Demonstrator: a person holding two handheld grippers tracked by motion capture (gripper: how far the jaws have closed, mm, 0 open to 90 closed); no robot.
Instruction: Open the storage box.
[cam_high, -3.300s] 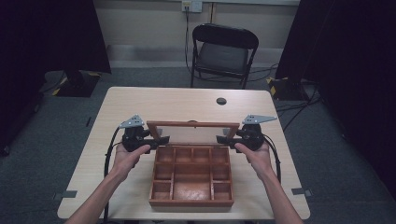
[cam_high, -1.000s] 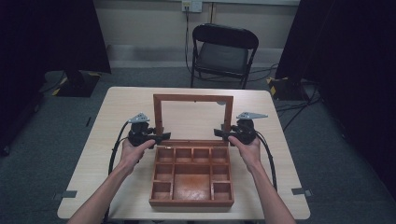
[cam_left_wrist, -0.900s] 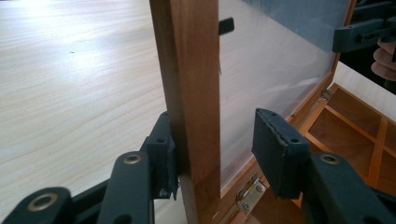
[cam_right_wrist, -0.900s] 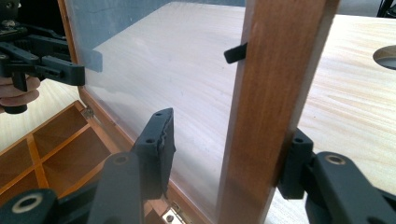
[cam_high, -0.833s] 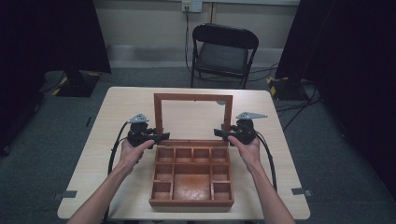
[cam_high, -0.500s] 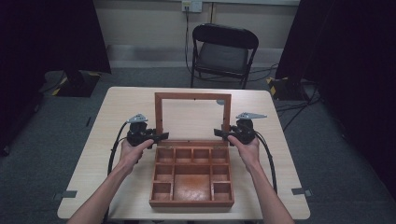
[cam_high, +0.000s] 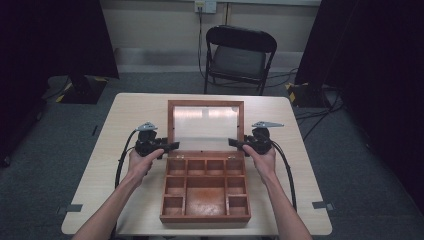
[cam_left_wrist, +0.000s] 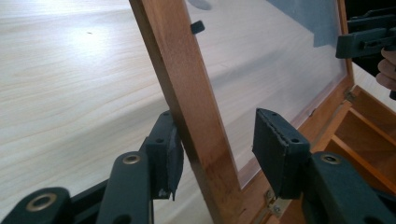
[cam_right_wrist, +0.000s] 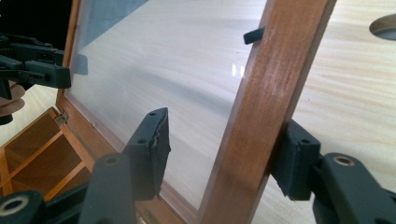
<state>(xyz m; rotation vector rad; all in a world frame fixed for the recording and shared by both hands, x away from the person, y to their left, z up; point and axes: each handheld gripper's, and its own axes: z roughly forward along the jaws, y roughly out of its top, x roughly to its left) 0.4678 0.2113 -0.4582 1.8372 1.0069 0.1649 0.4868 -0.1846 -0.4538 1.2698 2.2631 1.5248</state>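
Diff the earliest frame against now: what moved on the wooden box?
The glass-paned wooden lid swung up from nearly flat to upright, and both hands sank lower beside it. The right gripper has just been opening, with the lid's side rail between its jaws; the left gripper straddles the other rail. The compartmented wooden box stayed put.

Reddish-brown wooden box (cam_high: 205, 192), clear-paned lid (cam_high: 205, 125), pale wood-grain table (cam_high: 125, 130), black grippers, black chair (cam_high: 239, 52), grey floor.

Wooden box (cam_high: 205, 189): near wall cropped by the high view's lower edge. Glass lid (cam_left_wrist: 196, 98): top rail beyond the left gripper view's upper edge. Small dark desk (cam_right_wrist: 355, 84) hole (cam_right_wrist: 384, 23): cropped beside the lid.
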